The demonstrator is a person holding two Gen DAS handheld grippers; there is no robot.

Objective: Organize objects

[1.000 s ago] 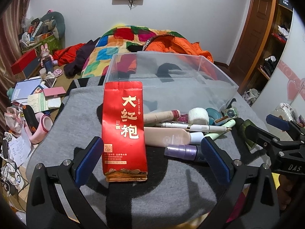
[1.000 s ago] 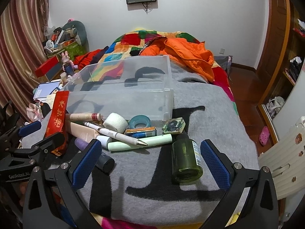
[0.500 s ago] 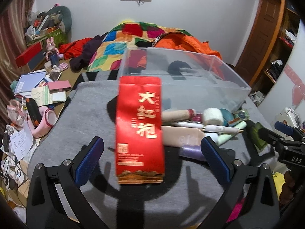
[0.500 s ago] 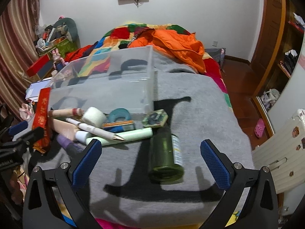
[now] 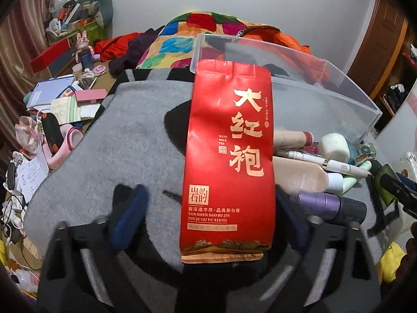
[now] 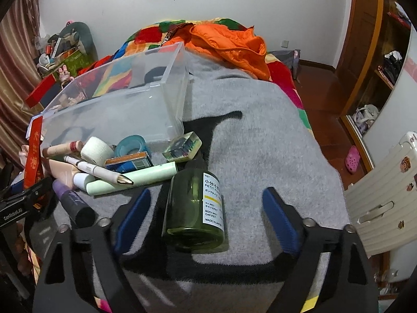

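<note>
A long red tea packet (image 5: 229, 156) lies flat on the grey blanket (image 5: 117, 143), its far end against the clear plastic box (image 5: 299, 78). My left gripper (image 5: 211, 221) straddles its near end, jaws closing, pads still apart from it. In the right wrist view a green bottle (image 6: 195, 208) lies on its side between the jaws of my right gripper (image 6: 207, 220), which are closing too, with gaps on both sides. In front of the clear box (image 6: 117, 104) lies a heap with a white pen (image 6: 99, 172), a tape roll (image 6: 96, 150) and a purple tube (image 5: 325, 204).
The blanket (image 6: 260, 143) covers the bed end and drops off at its edges. An orange jacket (image 6: 229, 44) lies behind the box. Papers and clutter (image 5: 52, 104) fill the left side. A ribbed white suitcase (image 6: 378, 195) stands at the right.
Both grippers sank and came closer to the blanket, the left over the tea packet, the right over the green bottle. Both pairs of jaws have narrowed.
</note>
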